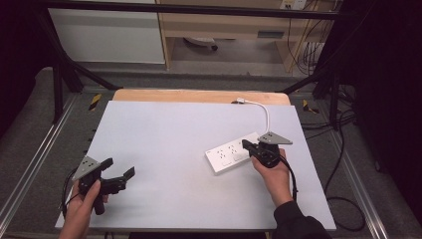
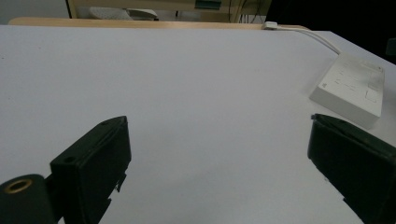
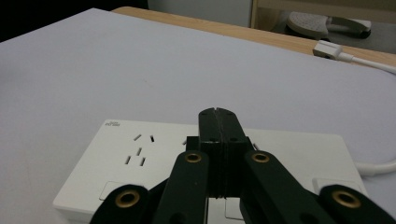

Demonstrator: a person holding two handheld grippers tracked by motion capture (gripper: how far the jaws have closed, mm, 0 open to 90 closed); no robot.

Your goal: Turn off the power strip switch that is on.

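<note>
A white power strip (image 1: 230, 152) lies right of centre on the white tabletop (image 1: 164, 129), its white cable (image 1: 266, 115) curving to a plug (image 1: 241, 101) at the far edge. My right gripper (image 1: 247, 146) is shut, with nothing between its jaws. Its tips sit over the strip's right half; I cannot tell whether they touch it. In the right gripper view the closed tips (image 3: 218, 112) stand above the strip (image 3: 135, 156), just right of its sockets. My left gripper (image 1: 118, 168) is open and empty near the front left corner. Its view looks across bare table toward the strip (image 2: 352, 86).
A wooden table edge (image 1: 199, 95) shows beyond the white top. Black frame bars (image 1: 64, 74) stand at both far sides. Loose cables (image 1: 343, 149) lie on the floor at the right. A cabinet and shelf unit (image 1: 224, 30) stand behind.
</note>
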